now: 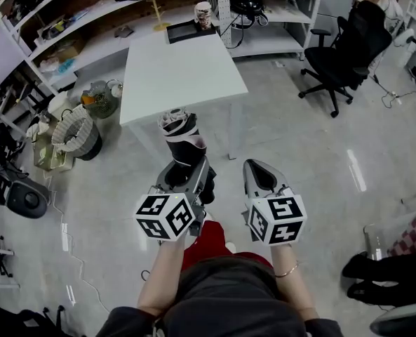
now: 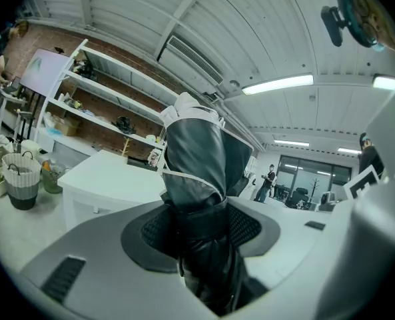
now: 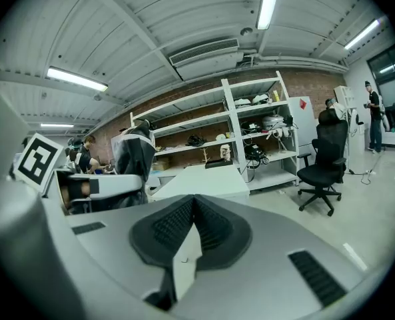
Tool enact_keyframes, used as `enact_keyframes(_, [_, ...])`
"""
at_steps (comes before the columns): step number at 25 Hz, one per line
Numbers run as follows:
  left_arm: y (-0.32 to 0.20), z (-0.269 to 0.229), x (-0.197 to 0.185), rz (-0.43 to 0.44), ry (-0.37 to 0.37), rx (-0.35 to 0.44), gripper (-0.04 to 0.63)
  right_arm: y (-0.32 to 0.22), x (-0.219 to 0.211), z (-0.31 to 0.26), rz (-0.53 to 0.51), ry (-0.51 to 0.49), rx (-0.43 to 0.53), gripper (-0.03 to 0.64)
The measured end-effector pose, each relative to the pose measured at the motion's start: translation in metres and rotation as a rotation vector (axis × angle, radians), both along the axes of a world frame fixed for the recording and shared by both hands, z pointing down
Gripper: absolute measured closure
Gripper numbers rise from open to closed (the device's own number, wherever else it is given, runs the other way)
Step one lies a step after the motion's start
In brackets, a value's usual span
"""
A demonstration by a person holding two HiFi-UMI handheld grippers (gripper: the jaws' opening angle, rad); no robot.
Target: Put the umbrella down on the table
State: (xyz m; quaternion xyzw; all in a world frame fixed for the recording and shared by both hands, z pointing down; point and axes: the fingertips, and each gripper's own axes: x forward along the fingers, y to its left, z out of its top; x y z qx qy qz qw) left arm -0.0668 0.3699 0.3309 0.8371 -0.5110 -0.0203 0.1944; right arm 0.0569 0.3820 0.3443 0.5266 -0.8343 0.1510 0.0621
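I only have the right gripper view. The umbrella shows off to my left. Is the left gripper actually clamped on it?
Observer: Yes. In the left gripper view, the left gripper has its jaws closed on the folded black umbrella.
Operator: Over the table yet?
Observer: Not really. In the head view the gripper is short of the white table's near edge. Only the umbrella's tip overlaps it.
Operator: Anything on the floor left of the table?
Observer: On the floor there, a white woven basket and a smaller basket behind it.
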Motion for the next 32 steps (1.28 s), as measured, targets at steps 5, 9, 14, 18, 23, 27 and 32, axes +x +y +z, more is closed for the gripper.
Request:
enact_keyframes(5, [-0.009, -0.001, 0.007, 0.003, -0.009, -0.013, 0.394, -0.013, 0.008, 0.0, 0.007, 0.006, -0.008, 0.598])
enact_keyframes(9, [-0.022, 0.0, 0.011, 0.006, -0.038, -0.014, 0.394, -0.028, 0.011, 0.0, 0.019, 0.001, -0.002, 0.598])
enact_keyframes(14, [-0.046, 0.001, 0.012, 0.012, -0.03, -0.014, 0.394, -0.052, 0.017, -0.006, 0.056, -0.002, 0.02, 0.598])
enact_keyframes(18, [-0.069, 0.002, 0.015, 0.011, -0.035, -0.001, 0.394, -0.074, 0.023, -0.011, 0.065, -0.004, 0.052, 0.598])
enact_keyframes(23, [-0.103, 0.006, 0.017, 0.022, -0.063, 0.003, 0.394, -0.107, 0.023, -0.003, 0.043, -0.032, 0.02, 0.598])
enact_keyframes(27, [-0.138, 0.01, 0.017, 0.027, -0.066, -0.006, 0.394, -0.141, 0.02, 0.002, 0.025, -0.015, 0.002, 0.598])
enact_keyframes(32, [-0.181, 0.019, 0.009, 0.026, -0.055, -0.032, 0.394, -0.186, 0.009, 0.01, 0.006, 0.007, -0.021, 0.598])
